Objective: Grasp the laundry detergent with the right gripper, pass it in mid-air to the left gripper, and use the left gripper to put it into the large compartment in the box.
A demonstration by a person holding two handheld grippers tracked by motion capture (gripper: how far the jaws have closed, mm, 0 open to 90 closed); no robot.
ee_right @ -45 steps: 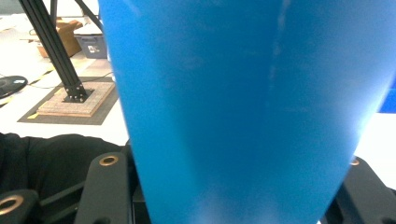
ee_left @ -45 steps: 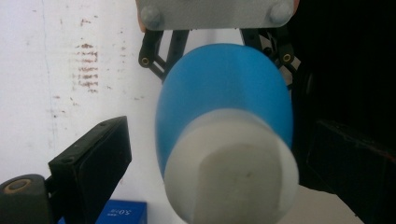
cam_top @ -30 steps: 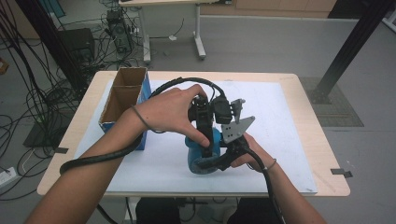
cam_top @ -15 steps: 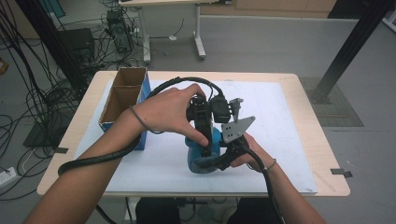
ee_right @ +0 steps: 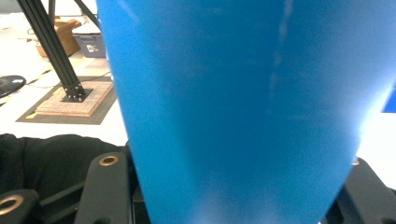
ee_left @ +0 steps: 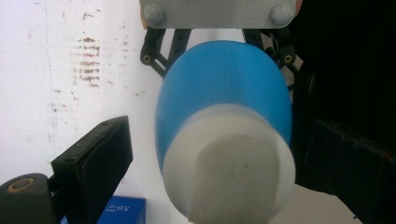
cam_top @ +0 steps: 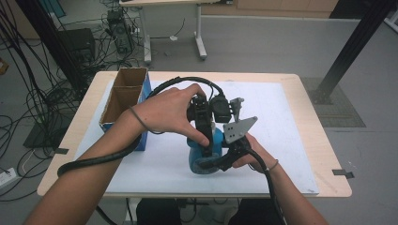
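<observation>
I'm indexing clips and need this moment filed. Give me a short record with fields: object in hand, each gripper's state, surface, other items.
object: blue bottle with a white cap
right gripper: shut on the bottle's blue body
left gripper: jaws open, standing apart either side of the cap end, not pressing
surface: white sheet on a wooden table
other items: open cardboard box with blue sides, at the table's left

Both forearms were bare; the left gripper (cam_top: 205, 133) wore matte black jaws and a thick black cable; the right gripper (cam_top: 224, 161) — black too — carried a grey three-cornered plate at twelve o'clock.
</observation>
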